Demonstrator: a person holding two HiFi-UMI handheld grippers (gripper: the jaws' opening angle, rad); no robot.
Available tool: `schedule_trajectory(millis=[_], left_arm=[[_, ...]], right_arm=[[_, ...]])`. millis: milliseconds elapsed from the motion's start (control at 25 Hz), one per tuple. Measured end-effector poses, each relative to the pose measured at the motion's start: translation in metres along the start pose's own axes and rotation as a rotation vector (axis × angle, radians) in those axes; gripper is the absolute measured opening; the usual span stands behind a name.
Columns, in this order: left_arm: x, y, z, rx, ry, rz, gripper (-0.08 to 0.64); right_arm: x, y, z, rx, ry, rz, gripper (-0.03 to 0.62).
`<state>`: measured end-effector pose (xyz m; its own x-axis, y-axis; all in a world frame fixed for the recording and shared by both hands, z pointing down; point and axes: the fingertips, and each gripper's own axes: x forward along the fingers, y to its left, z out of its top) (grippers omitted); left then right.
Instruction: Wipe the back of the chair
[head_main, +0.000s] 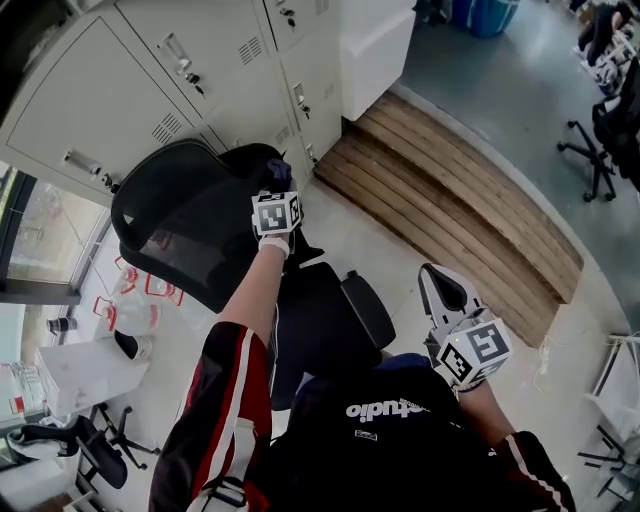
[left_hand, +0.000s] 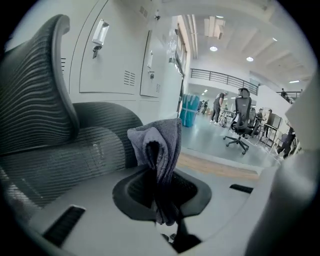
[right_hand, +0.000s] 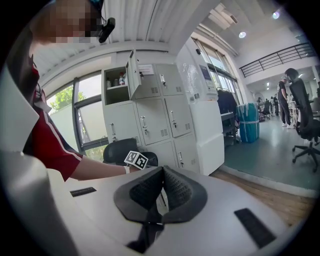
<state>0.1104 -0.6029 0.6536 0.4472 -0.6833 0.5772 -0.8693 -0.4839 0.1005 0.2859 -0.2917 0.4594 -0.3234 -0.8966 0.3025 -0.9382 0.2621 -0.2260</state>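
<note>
Head view: my left gripper (head_main: 276, 190) sits at the top edge of the chair back (head_main: 180, 235), 11 o'clock. My right gripper (head_main: 452, 315) is idle at 4 o'clock.

Left gripper view: jaws clenched on the grey cloth (left_hand: 159, 142), with the mesh just beside at 9 o'clock.

Right gripper view: jaws together, nothing between.

Judgement: wiping barely begun; the broad face is left.

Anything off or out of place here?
One top-row locker door stands open; its neighbours look shut. Otherwise nothing: chair upright, grey cloth pinched in the left claw, right claw shut and empty.
</note>
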Motion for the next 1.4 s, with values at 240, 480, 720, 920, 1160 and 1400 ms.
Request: schedule_trajectory(millis=[240,480,720,920,1160,1400], left_arm=[[-0.042,-0.019,0.019,-0.001,-0.066,-0.054,0.057],[-0.123,0.013,0.012,-0.006,-0.133,-0.042,0.057],[-0.203,0.092,-0.023,-0.051,-0.155,0.059,0.057],[-0.267,0.161,-0.065,-0.12,-0.153,0.149,0.057],[-0.329,0.228,-0.114,-0.166,-0.15,0.247,0.057],[-0.366,0.275,-0.154,-0.193,-0.128,0.31,0.057]], right_arm=[[0.003,0.026,0.008,-0.015,-0.021,0.038,-0.003],[0.014,0.094,0.018,-0.045,-0.038,0.122,-0.003],[0.03,0.172,0.017,-0.095,-0.033,0.231,-0.003],[0.043,0.234,0.013,-0.125,-0.02,0.307,-0.003],[0.054,0.294,-0.002,-0.146,-0.012,0.38,-0.003],[0.063,0.33,-0.02,-0.144,0.007,0.404,-0.003]])
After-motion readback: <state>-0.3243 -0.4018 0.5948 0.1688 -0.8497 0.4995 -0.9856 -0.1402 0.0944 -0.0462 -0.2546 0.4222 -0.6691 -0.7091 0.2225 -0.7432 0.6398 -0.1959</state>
